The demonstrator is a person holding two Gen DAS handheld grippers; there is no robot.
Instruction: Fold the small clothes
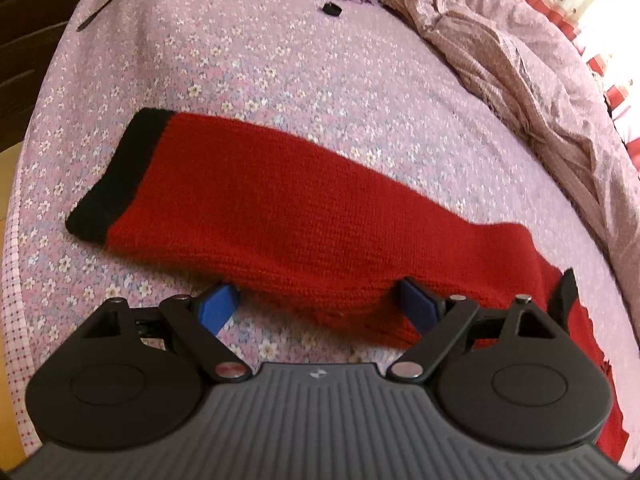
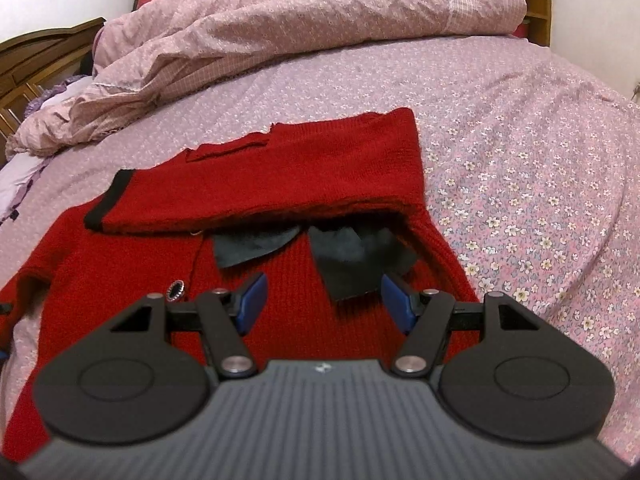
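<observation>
Two tools, both spread wide and holding nothing, face a red knitted sweater point(image 2: 256, 184) on the floral bed point(image 2: 520, 160): its black-cuffed sleeve point(image 1: 248, 196) runs crosswise just ahead of the left tool point(image 1: 320, 304), with the right tool point(image 2: 322, 300) over the body.

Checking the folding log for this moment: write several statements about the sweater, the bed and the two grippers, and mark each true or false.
1. The red sweater lies on a flowered bedsheet. True.
2. One sleeve is folded across the sweater's body. True.
3. The sleeve cuff is white. False: it is black.
4. The right gripper is shut on the sweater. False: its jaws stand open, holding nothing.
5. The left gripper is open. True.
6. The quilt covers the sweater. False: it is bunched behind it.
</observation>
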